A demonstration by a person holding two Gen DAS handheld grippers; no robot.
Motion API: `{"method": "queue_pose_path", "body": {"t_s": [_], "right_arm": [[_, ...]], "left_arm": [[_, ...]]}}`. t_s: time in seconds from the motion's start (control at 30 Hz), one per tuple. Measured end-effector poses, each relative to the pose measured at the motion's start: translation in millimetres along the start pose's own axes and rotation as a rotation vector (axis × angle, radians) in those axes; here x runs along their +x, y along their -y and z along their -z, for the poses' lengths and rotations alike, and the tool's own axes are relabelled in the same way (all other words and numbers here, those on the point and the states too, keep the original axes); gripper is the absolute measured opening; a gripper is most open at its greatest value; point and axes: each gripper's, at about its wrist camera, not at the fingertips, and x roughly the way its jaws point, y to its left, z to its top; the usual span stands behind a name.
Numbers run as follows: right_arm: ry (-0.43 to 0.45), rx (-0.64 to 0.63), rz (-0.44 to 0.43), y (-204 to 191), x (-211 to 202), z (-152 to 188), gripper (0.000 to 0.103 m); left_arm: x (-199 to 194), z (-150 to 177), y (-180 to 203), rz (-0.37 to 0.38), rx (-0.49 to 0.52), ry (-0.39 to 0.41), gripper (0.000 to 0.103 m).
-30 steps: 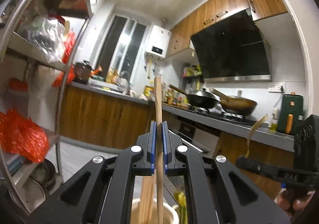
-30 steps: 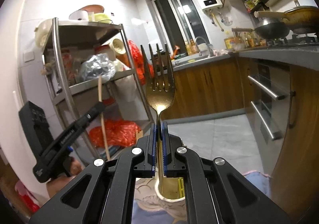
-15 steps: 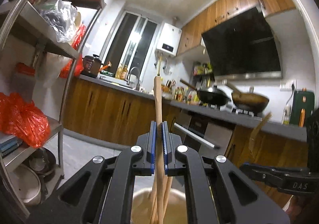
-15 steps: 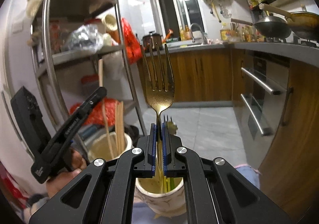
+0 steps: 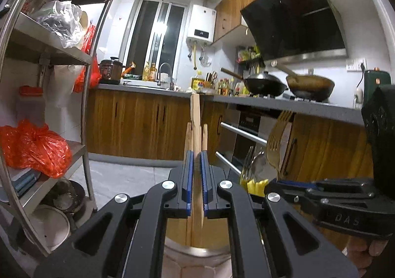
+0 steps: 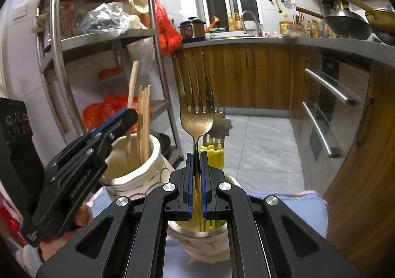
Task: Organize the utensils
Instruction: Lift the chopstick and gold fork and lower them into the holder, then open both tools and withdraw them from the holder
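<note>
Right wrist: right claw (image 6: 196, 154) clamps fork (image 6: 196, 110); left claw (image 5: 196, 154) clamps chopstick (image 5: 196, 117)

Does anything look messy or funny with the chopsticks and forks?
Nothing stands out. The chopsticks stand in one cup, and the gold fork is clamped upright over the other cup with forks. Nothing looks spilled.

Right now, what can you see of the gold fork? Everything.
The gold fork is metal with four long tines and a speckled, worn-looking bowl narrowing to a thin neck. It stands upright, tines up, its handle clamped between the blue pads of the right gripper, which is shut on it. The lower handle reaches down into the right cup, which also holds other utensils with yellow handles. Whether its end touches the bottom is hidden.
</note>
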Motion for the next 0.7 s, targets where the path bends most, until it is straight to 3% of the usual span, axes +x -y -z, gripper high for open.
{"method": "queue_pose_path", "body": {"t_s": [0.13, 0.43, 0.57, 0.63, 0.7], "right_arm": [[0.008, 0.011, 0.009, 1.3, 2.6, -1.3, 0.006], [0.033, 0.031, 0.024, 2.2, 9.0, -0.6, 0.006], [0.036, 0.034, 0.036, 4.3, 9.0, -1.0, 0.006], [0.036, 0.039, 0.035, 6.6, 8.7, -1.4, 0.007], [0.04, 0.045, 0.028, 8.2, 7.1, -1.7, 0.01]], "left_arm": [[6.1, 4.2, -0.7, -0.022, 0.01, -0.04, 0.006], [6.3, 4.0, -2.3, -0.028, 0.015, -0.047, 0.009], [3.2, 1.8, -3.9, -0.032, 0.008, -0.024, 0.033], [0.3, -0.6, -4.4, -0.03, 0.008, -0.016, 0.034], [-2.6, -3.0, -4.4, -0.031, 0.011, -0.006, 0.044]]}}
